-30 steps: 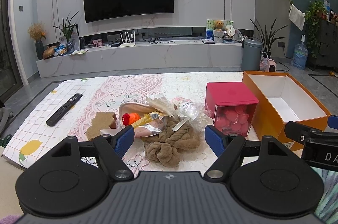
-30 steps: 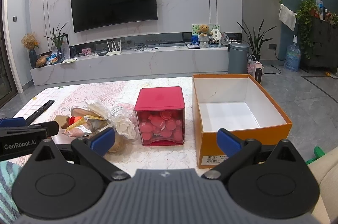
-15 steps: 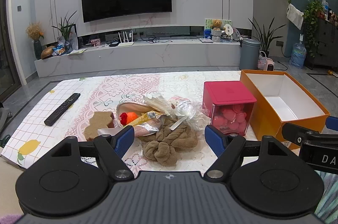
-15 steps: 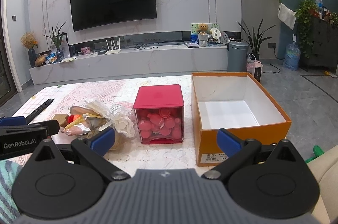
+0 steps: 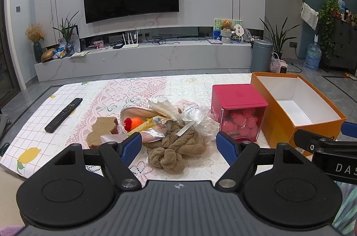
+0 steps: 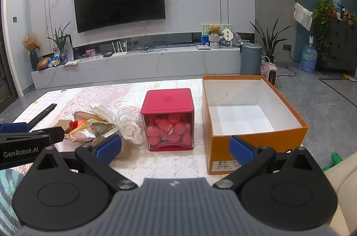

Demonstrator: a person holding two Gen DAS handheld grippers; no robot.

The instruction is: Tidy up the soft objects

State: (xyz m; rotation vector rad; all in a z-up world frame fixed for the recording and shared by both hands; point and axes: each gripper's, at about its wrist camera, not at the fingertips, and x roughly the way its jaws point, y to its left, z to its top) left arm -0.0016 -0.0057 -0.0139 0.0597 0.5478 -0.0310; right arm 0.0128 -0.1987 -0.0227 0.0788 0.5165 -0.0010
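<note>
A pile of soft things lies on the table: a brown plush scrunchie (image 5: 178,146), a brown bear-shaped sponge (image 5: 101,130), an orange and red knitted toy (image 5: 133,122), a white bagged bundle (image 5: 194,115) and a foil packet (image 5: 154,124). The pile also shows in the right wrist view (image 6: 100,122). My left gripper (image 5: 179,144) is open and empty, just in front of the scrunchie. My right gripper (image 6: 175,146) is open and empty, in front of the red box (image 6: 168,120) and the empty orange box (image 6: 252,115).
A red-lidded clear box (image 5: 238,113) of pink discs stands between the pile and the orange cardboard box (image 5: 294,106). A black remote (image 5: 63,114) lies at the table's left. A TV wall and a low cabinet stand beyond the table.
Both grippers have drifted slightly; the view shifted a little. The objects on the table have not moved and both grippers stay open.
</note>
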